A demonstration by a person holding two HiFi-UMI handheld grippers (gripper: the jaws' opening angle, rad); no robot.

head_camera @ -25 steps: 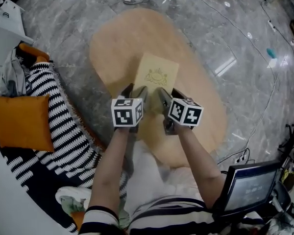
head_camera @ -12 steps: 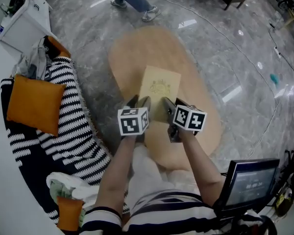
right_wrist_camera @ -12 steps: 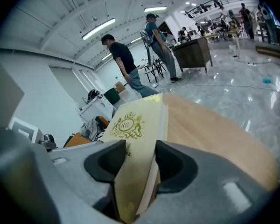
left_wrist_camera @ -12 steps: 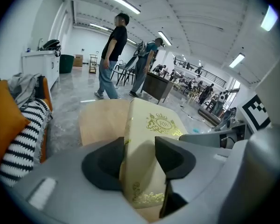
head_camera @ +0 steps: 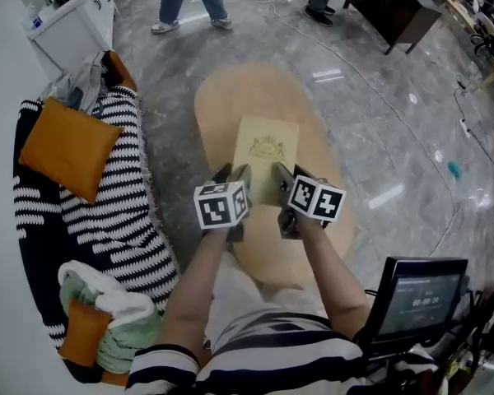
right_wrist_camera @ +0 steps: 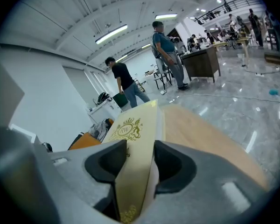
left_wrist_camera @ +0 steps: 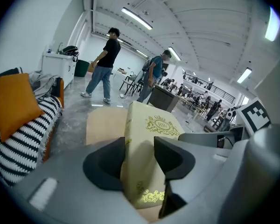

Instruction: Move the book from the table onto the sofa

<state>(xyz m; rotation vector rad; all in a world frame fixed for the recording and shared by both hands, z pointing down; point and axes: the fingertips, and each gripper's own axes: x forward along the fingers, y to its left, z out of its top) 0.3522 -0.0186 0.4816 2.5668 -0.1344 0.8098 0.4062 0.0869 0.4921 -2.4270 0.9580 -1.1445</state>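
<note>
— Head view, nearest first: why two grippers on one book?

— I've clamped the left gripper (head_camera: 235, 174), jaws just tightening, and the right gripper (head_camera: 285, 175) on the book's (head_camera: 267, 145) near edge, so it stays level above the oval table (head_camera: 255, 93). The striped sofa (head_camera: 107, 216) is off to the left.

I see clear floor (head_camera: 171, 130) between table (head_camera: 255, 97) and sofa (head_camera: 107, 216), whose striped seat lies free between the orange cushion (head_camera: 66, 148) and a clothes heap (head_camera: 107, 307).
</note>
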